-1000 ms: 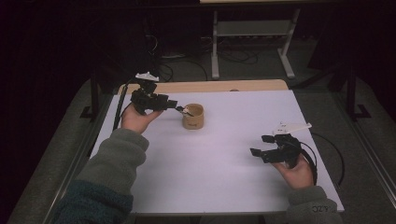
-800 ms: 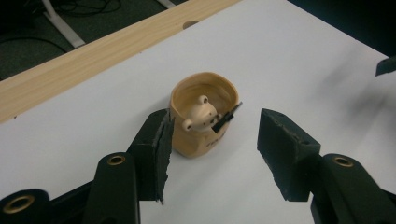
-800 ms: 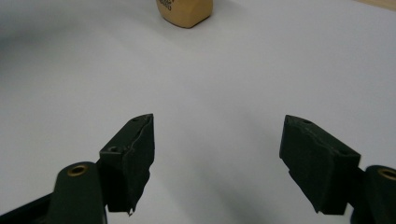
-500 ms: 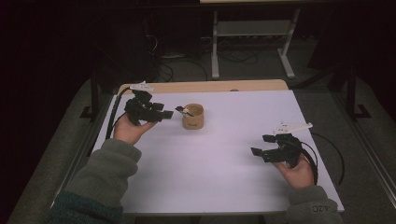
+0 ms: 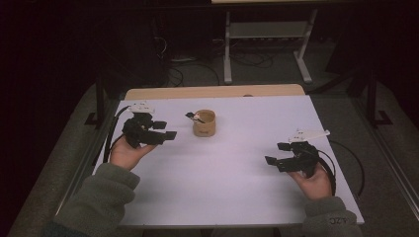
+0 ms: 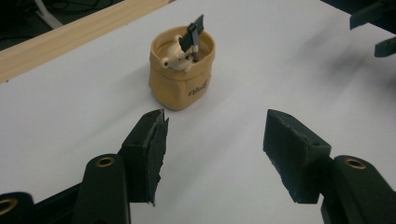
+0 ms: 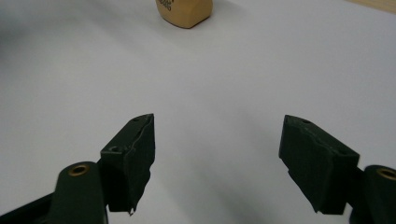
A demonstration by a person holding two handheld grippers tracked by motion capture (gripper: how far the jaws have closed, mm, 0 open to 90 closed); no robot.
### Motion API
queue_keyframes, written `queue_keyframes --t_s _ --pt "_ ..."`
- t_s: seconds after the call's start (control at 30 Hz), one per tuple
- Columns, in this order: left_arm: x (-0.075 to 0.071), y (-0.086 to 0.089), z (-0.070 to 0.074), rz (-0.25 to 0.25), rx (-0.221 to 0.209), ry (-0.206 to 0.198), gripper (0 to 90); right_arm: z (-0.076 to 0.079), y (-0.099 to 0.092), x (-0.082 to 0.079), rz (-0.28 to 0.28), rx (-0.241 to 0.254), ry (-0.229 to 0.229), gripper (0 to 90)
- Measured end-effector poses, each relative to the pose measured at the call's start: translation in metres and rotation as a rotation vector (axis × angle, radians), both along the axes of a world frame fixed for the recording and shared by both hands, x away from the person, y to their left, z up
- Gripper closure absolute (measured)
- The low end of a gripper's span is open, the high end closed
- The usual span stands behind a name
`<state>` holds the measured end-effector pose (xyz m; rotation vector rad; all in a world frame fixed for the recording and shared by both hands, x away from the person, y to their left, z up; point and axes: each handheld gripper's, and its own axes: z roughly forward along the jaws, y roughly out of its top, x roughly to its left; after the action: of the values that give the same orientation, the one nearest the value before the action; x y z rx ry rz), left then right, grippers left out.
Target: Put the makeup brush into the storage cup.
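Left gripper point(image 5: 165, 130): left of frame, palm-up hand, jaws spread, facing small tan cup point(image 5: 204, 123).
Right gripper point(image 5: 277, 152): lower right, jaws spread, empty.

Left gripper point(image 5: 165, 130) fingers spread; right gripper point(image 5: 279, 153) likewise.

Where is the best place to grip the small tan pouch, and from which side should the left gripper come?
Probably grip the tan pouch across its soft body, below the rim. The left gripper, jaws open, already faces it, so approach straight ahead; the black clip sticks up, hindering a top grasp.
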<state>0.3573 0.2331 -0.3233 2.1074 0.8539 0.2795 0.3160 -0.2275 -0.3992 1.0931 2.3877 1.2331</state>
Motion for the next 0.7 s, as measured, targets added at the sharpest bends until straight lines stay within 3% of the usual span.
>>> queue_keyframes --t_s 0.13,0.37,0.57,0.6,0.63,0.7 --pt "-0.006 0.001 -0.002 -0.006 0.038 -0.007 37.6 -0.001 0.0 0.0 0.0 -0.001 0.001 25.9" --pt "-0.02 0.002 -0.014 -0.011 0.045 -0.002 35.7 -0.001 0.001 -0.001 -0.005 -0.005 0.004 25.7" --pt "-0.031 0.004 -0.026 0.004 0.023 0.004 34.2 -0.002 0.003 -0.002 -0.001 -0.013 0.01 25.5" --pt "-0.037 0.007 -0.033 -0.001 0.034 0.006 33.4 -0.003 0.004 -0.003 0.002 -0.015 0.013 25.3" --pt "-0.039 0.007 -0.037 0.009 0.013 0.012 33.3 -0.003 0.005 -0.003 0.001 -0.015 0.014 25.3" --pt "-0.044 0.009 -0.042 0.012 0.009 0.011 32.9 -0.003 0.005 -0.003 0.01 -0.024 0.009 25.3"
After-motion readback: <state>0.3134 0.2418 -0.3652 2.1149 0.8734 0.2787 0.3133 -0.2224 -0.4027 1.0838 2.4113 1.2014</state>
